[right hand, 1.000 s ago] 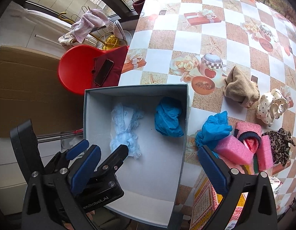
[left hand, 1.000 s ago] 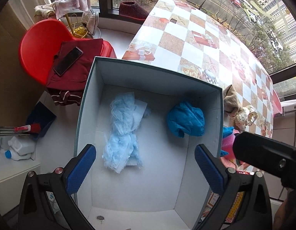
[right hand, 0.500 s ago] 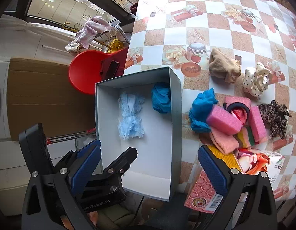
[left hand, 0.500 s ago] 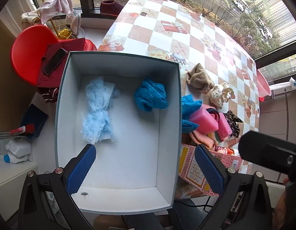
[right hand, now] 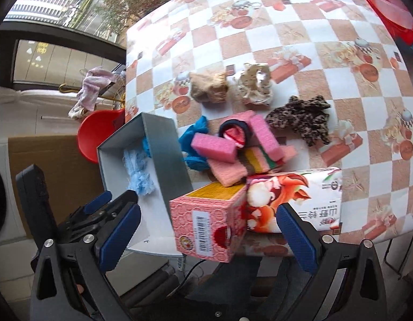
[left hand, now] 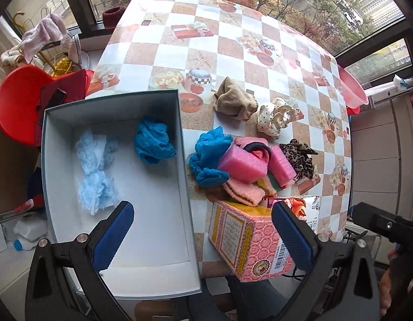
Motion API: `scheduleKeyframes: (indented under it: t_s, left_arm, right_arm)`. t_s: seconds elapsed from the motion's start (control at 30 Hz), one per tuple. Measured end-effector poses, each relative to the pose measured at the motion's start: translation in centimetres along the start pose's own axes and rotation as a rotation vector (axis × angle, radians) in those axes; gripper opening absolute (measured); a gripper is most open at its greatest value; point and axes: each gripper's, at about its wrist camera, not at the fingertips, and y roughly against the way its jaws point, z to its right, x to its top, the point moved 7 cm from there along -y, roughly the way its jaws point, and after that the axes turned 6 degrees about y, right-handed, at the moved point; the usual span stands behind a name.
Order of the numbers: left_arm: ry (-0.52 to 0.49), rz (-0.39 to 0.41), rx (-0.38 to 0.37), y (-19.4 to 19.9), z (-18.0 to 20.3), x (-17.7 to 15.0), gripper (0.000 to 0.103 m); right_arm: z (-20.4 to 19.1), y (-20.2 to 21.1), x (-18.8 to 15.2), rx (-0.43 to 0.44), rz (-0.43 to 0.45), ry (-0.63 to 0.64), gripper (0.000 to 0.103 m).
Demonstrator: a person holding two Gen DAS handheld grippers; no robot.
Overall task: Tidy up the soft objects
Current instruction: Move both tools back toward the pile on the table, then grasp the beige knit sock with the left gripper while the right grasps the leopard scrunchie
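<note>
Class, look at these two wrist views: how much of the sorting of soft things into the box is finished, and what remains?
Done: a pale blue fluffy bundle and a blue cloth lie inside the box. In hand: nothing; the left gripper and right gripper are both open and empty. Left: the pink sponges, beige cloth, spotted scrunchie and leopard-print fabric on the table.

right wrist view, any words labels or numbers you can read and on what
"山野" and further large Chinese characters I cannot make out: white tissue pack.
Barcode digits: pink box, too small to read.
Yellow panel text on the pink box: left wrist view, too blurred.
Nothing else carries readable text.
</note>
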Motion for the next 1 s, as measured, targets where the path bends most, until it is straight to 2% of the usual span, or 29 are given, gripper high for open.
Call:
scheduleKeyframes:
  t_s: [0.23,0.47,0.77,0.87,1.0]
  left_arm:
    - [-0.041,-0.026,0.024,-1.7,3.7,3.1,0.103]
    - [-0.059,-0.092,0.056,-5.1,6.4,5.8,0.103]
    - [0.015,-0.161,0.099,-10.3,6.6,9.6,0.103]
    - [0.054,-0.171,0.11,-12.0,6.3,10.7,0.103]
    - [0.058,-0.17,0.137,-14.2,6.4,11.5,0.103]
  right_arm:
    - [6.6,1.1,0.4,-0.033,0.032,-0.15,0.102]
    - [11.7,0.3,1.1,-0.077,0.009,-0.235,0.102]
    - [14.8,-3.2,3.2,-0.099,-0.059,-0.274,0.102]
    - [15.3,-4.6,4.2,-0.09,-0.066,-0.284,0.102]
    - [15.8,-6.1,5.9,-0.067,-0.045,-0.294,0.102]
